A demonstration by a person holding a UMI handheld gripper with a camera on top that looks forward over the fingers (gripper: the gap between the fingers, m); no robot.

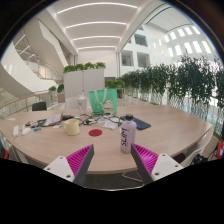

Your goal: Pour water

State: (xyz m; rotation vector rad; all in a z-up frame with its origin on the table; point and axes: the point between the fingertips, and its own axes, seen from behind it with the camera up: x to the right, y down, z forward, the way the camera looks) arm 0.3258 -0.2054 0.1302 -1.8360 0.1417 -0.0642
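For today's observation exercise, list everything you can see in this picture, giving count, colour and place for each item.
bottle: one, purple-tinted with white label, on the table just ahead of the claw
mug: one, cream, left of the bottle
green cup: one, translucent green, further back
coaster: one, red, between mug and bottle
table: one, light wood
planters: white, with greenery, behind the table
claw: one, pink pads, open, holding nothing

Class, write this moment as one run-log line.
gripper: open, holding nothing | bottle: upright on table, just ahead of the gripper | cup: beyond, apart from bottle | pouring: not begun
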